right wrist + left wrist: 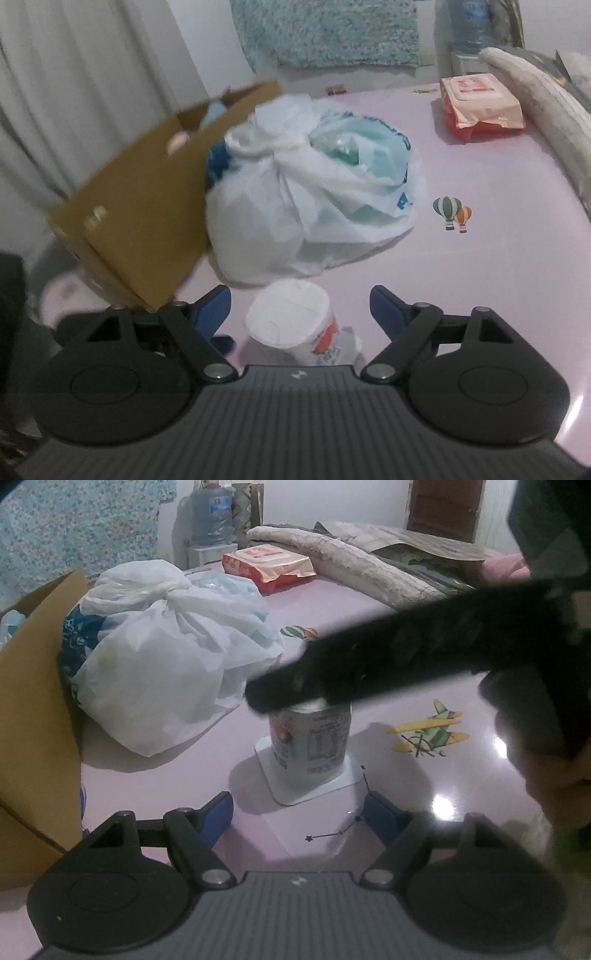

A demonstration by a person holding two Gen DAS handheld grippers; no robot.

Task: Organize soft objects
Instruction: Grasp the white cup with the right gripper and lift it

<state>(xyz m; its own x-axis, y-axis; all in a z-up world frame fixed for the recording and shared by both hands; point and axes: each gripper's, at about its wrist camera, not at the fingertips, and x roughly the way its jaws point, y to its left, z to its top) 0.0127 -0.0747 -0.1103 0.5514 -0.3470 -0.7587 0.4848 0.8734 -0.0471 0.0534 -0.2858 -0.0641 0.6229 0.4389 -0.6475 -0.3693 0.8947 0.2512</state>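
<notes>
White upside-down plastic cup (291, 325) stood between right gripper (299, 306) blue fingers, untouched | jaws wide | left gripper (297, 810) wide, empty, just short of cup

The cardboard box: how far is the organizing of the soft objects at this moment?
Done: the cardboard box already holds a few soft-looking items. In hand: nothing; the left gripper and right gripper both stand open around the upside-down yogurt cup, not pressing it. Left: the tied plastic bag and the wipes pack still lie on the pink surface.

Dim, bluish fisheye views, motion-blurred, glare on the table (443, 805)
</notes>
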